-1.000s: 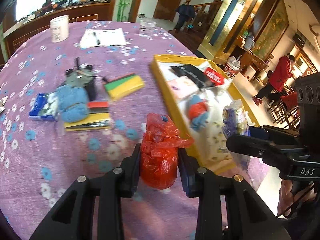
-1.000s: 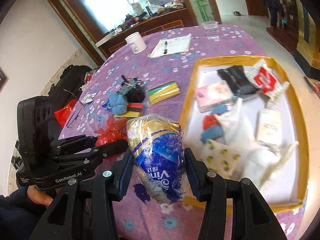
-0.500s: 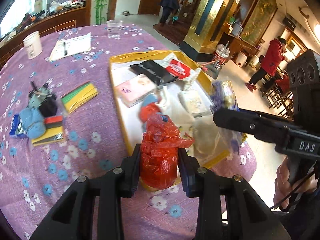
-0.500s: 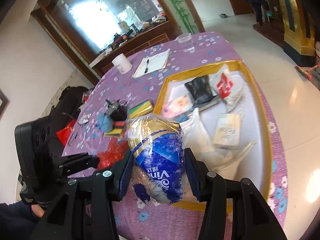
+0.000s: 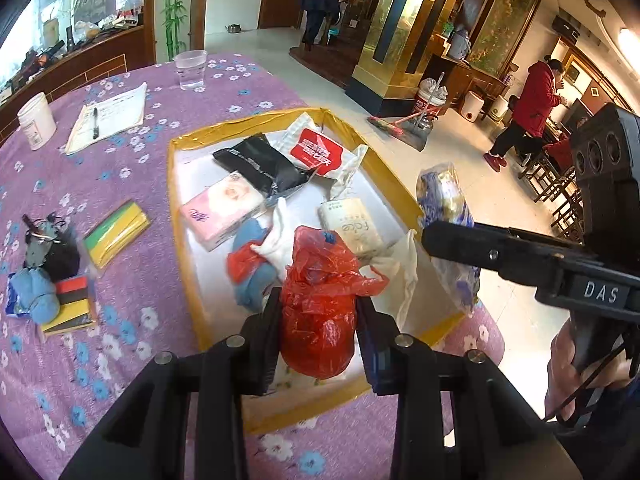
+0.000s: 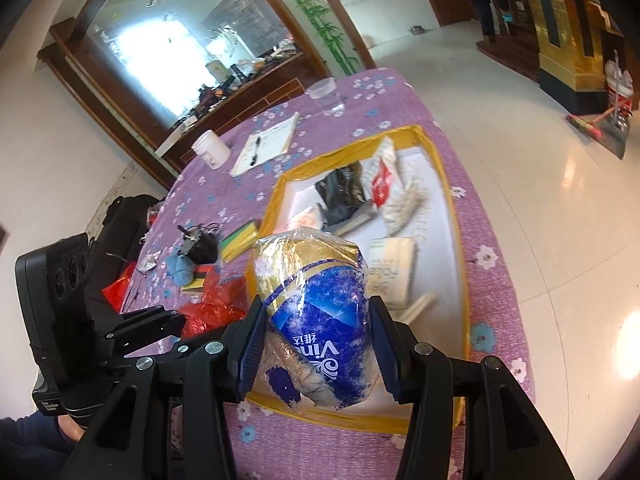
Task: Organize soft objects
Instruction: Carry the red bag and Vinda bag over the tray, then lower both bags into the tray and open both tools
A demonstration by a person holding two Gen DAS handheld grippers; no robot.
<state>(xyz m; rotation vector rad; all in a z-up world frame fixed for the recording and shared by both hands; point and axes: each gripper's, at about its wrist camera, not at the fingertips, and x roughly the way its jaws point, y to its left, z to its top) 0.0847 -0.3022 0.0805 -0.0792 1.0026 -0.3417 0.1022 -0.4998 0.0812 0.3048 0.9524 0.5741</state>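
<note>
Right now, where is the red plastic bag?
In the left wrist view the red plastic bag is clamped in the left gripper, above the near end of the yellow-rimmed tray, close to the blue cloth.

Water cup, notepad, white jar.

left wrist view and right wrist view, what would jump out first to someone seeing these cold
The crumpled red plastic bag clamped in the left gripper fills the near centre, over the near end of the yellow-rimmed tray. The right gripper squeezes a blue and gold wrapped tissue pack over that tray's near edge. Behind both, the purple flowered tablecloth spreads wide.
</note>
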